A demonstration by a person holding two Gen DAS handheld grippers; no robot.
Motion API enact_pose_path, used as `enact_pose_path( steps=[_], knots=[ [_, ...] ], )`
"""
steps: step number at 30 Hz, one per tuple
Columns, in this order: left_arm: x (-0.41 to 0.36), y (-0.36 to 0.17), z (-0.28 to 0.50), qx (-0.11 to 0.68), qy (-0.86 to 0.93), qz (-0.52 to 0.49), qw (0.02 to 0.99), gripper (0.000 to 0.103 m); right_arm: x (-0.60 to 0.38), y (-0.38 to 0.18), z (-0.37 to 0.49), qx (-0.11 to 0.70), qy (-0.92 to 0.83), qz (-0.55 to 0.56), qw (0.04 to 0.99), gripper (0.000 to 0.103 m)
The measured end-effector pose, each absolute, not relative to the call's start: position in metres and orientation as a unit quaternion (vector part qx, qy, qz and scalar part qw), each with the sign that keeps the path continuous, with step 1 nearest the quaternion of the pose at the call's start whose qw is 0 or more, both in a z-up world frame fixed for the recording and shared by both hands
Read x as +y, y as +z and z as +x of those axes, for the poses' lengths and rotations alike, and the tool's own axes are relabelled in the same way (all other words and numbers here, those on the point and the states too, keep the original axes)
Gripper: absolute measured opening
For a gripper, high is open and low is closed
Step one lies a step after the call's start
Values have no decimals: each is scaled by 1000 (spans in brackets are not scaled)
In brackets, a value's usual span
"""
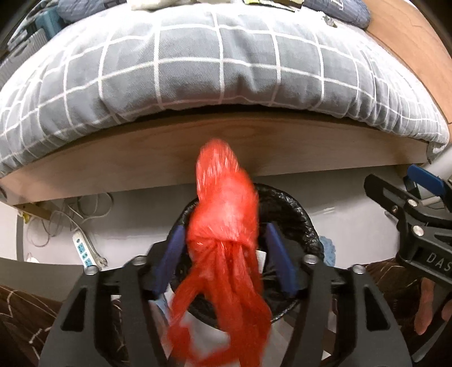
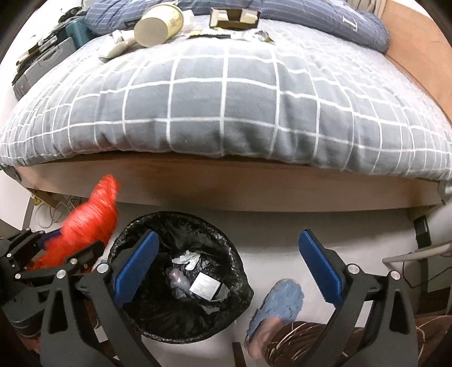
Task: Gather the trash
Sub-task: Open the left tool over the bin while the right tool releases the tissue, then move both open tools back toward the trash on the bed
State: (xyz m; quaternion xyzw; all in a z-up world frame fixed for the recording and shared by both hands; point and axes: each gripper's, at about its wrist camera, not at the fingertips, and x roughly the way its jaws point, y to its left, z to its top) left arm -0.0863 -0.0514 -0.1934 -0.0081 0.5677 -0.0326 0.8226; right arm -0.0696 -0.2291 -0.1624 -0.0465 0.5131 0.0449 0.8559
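Note:
A knotted red plastic bag sits between the blue pads of my left gripper, above a black-lined trash bin. The jaws stand a little wider than the bag, and the bag is motion-blurred, so the grip is unclear. In the right wrist view the red bag and left gripper are left of the bin, which holds paper and wrappers. My right gripper is open and empty over the bin's right side. A paper cup, a small box and wrappers lie on the bed.
The bed with a grey checked duvet and wooden frame stands right behind the bin. A power strip and cables lie on the floor at left. The person's foot in a blue slipper is right of the bin.

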Motion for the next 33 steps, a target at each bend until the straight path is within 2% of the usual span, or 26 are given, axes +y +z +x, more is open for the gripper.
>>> enact_pose_path(
  steps=[2,4,9,33],
  knots=[
    [-49,-188,-85,562,-27,-6,827,72,-229,-157,-70,507,44,-45,860,95],
    [-46,-182,-83,556,-15,0,831,83,-230,-150,-70,499,43,-43,864,95],
    [-37,-159,-79,526,12,4,851,97,-230,-135,-68,477,46,-39,877,95],
    [12,-75,-29,431,43,-35,901,97,-214,-58,-34,375,65,-31,924,95]
  ],
)
